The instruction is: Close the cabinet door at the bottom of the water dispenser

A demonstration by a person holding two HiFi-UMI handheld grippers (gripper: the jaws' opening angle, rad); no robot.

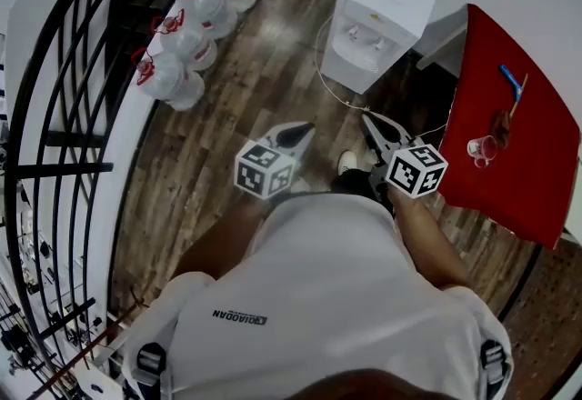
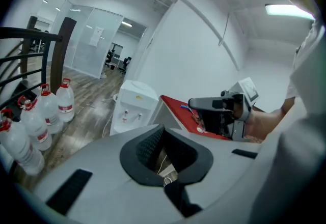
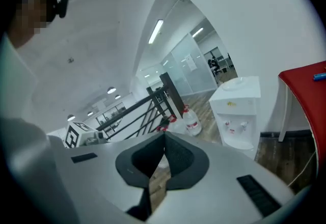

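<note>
The white water dispenser (image 1: 377, 21) stands on the wood floor against the wall, ahead of both grippers and well apart from them. No door leaf sticks out from its front in the head view. The gripper views show its taps (image 2: 133, 114) (image 3: 235, 127), while its lower front is cut off by the gripper bodies. My left gripper (image 1: 296, 136) (image 2: 162, 129) is held up in the air, shut and empty. My right gripper (image 1: 373, 125) (image 3: 164, 135) is beside it at about the same height, also shut on nothing.
A red-topped table (image 1: 509, 135) with a cup (image 1: 480, 149) stands right of the dispenser. Several water bottles (image 1: 191, 35) sit at the far left by a black railing (image 1: 55, 116). A white cable (image 1: 332, 85) runs along the floor near the dispenser.
</note>
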